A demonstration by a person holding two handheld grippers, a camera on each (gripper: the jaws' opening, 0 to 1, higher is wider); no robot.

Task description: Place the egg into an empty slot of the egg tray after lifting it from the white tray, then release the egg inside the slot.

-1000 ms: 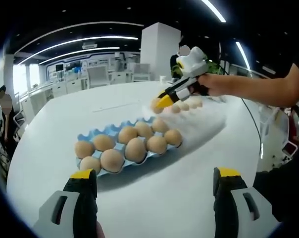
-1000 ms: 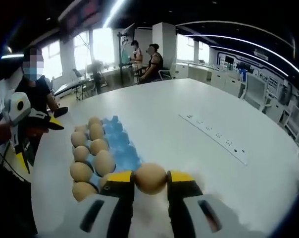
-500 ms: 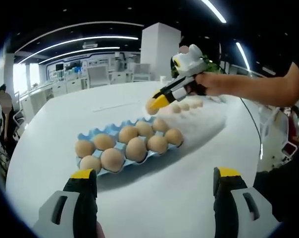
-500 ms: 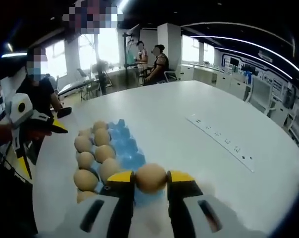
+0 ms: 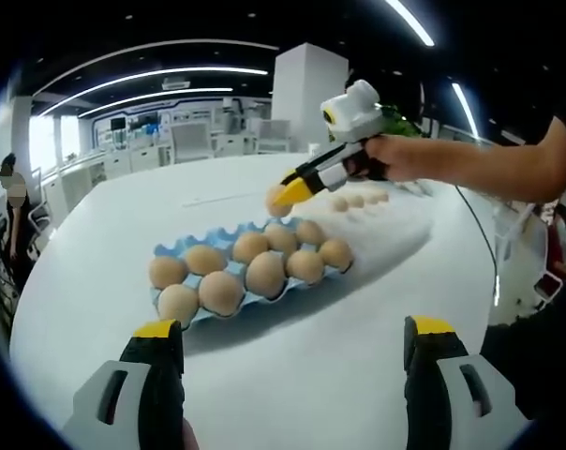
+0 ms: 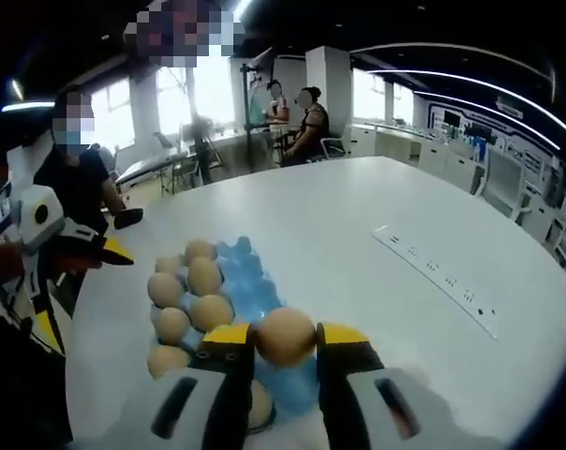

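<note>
— What does the left gripper view give you?

— The left gripper (image 5: 295,352) sits at the bottom of the frame, jaws spread wide with bare white desk (image 5: 358,309) between them. Mid-frame lies the blue egg tray (image 5: 248,272), most slots filled with brown eggs. Above its upper right end hangs the right gripper (image 5: 288,194), held by a hand (image 5: 393,157) coming in from the right, with the egg (image 5: 277,199) pinched at its yellow tips. Behind it, upper right of centre, more eggs rest on the white tray (image 5: 381,220).

— And the right gripper view?

— The right gripper (image 6: 285,339) rises from the bottom centre, its jaws pressed on the egg (image 6: 285,336). Just beyond and below it is the egg tray (image 6: 250,300): eggs in its left rows, open blue slots along its right side. The left gripper (image 6: 119,255) shows at the left edge. A white power strip (image 6: 438,278) lies on the desk at right.
</note>
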